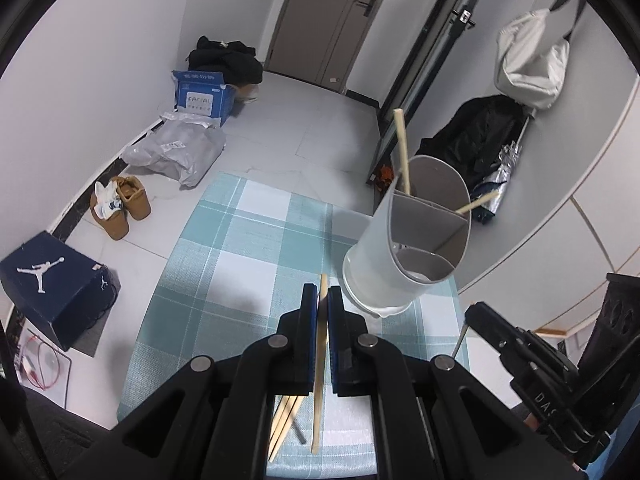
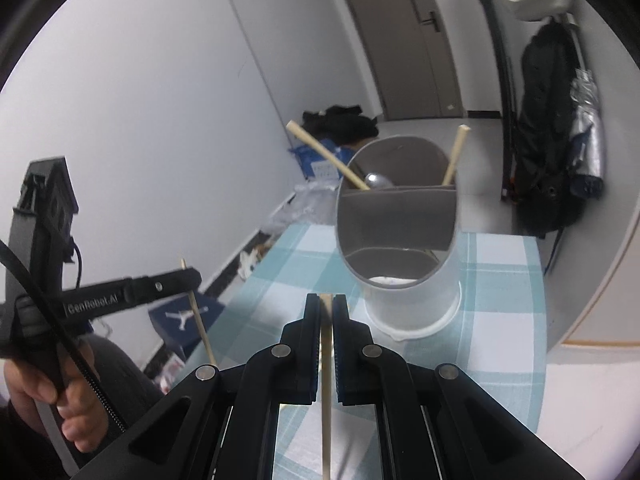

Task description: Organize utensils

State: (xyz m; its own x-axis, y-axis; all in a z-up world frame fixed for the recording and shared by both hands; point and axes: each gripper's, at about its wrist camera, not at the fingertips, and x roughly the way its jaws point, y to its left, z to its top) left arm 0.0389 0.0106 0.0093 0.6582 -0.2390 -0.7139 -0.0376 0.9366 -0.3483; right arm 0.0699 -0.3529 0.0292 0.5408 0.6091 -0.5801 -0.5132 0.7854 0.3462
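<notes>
I judge the job partly done: two chopsticks (image 1: 401,148) already stand in the far compartment of the holder (image 1: 404,248), one leaning left, one right, with what looks like a spoon (image 2: 374,179) beside them. More chopsticks (image 1: 285,420) lie loose on the checked cloth (image 1: 224,248) beneath my left gripper (image 1: 323,300), so more trips remain.

That left gripper is clamped on a single chopstick (image 1: 320,360), angled down over the cloth, left of the holder. The person's left hand (image 2: 48,400) grips its handle. My right gripper (image 2: 327,308) is likewise pinched on its own stick (image 2: 326,400), aimed downward at the holder's near compartment, which looks empty.
</notes>
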